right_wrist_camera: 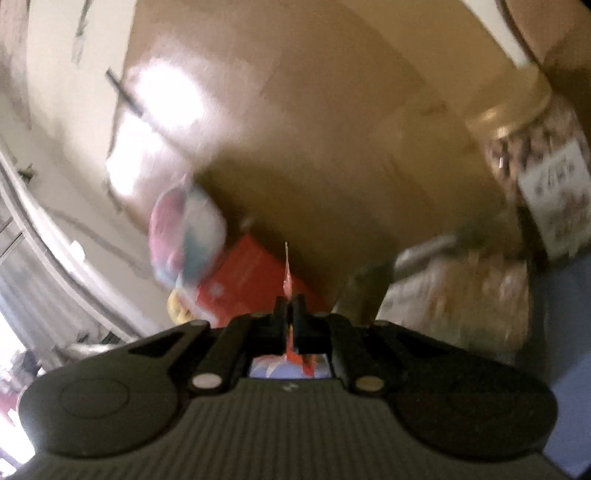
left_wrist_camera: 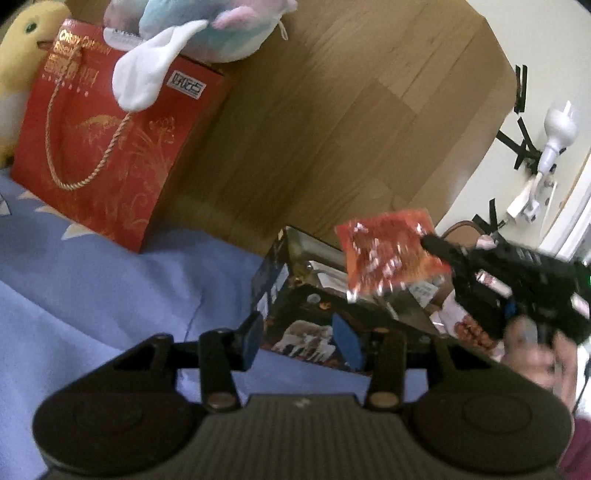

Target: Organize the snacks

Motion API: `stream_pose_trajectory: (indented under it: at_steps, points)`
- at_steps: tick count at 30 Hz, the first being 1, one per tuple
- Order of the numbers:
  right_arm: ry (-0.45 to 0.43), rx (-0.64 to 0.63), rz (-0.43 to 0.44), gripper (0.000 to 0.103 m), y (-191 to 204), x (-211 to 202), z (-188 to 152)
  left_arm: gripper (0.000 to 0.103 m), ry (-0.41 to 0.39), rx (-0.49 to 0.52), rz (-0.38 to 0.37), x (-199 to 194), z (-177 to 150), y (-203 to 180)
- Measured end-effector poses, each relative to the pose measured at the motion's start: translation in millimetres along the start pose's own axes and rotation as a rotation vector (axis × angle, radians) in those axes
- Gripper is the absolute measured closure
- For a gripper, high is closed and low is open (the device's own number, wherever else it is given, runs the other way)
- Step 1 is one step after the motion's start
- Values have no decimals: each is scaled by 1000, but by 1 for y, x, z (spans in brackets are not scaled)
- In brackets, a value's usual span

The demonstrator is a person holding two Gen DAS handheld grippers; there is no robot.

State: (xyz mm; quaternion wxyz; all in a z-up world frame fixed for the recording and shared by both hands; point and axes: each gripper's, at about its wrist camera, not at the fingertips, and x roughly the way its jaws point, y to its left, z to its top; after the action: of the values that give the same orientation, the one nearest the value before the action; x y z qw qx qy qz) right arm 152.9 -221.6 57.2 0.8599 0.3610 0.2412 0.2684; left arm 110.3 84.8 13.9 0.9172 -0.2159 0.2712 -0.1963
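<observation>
The right claw [left_wrist_camera: 424,240] is clamped tight on the corner of a red snack packet [left_wrist_camera: 391,254], holding it in the air above an open dark box [left_wrist_camera: 295,325]. From the right wrist view the packet [right_wrist_camera: 287,280] shows edge-on as a thin red strip pinched between the closed fingers; that view is heavily blurred. A hand [left_wrist_camera: 543,354] grips the right claw's body at the right edge of the left view.

The left claw [left_wrist_camera: 299,332] stands partly open with nothing between its blue pads [left_wrist_camera: 255,332]; it hangs just in front of the box, over a blue sheet [left_wrist_camera: 92,288]. The box sits on the sheet and holds more packets, too dim to name.

Further back on the sheet a red gift bag [left_wrist_camera: 110,147] with a gold rope handle leans against a wooden board [left_wrist_camera: 332,110]. A pastel plush [left_wrist_camera: 207,26] lies on top of the bag, and a yellow plush [left_wrist_camera: 18,66] sits at its left.
</observation>
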Motion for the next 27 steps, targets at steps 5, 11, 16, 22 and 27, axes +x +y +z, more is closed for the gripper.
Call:
stream_pose_trajectory:
  at_steps: [5,11,16,22,27]
  points:
    - [9,-24,-108,97,-7,38,-1,60,10,-32,8,3,-3,11]
    - [7,-213,-232,91,6,49,-24,60,-5,-40,19,-11,0,14]
    - [-3,-269,-174,90,22,1,-52,60,-9,-16,60,-39,-5,16]
    - [328,-334,-63,73,32,-13,-135,60,74,-34,125,-75,-39,35]
    - [456,-171,-25,73,17,-3,-164,64,165,-126,62,-97,-69,43]
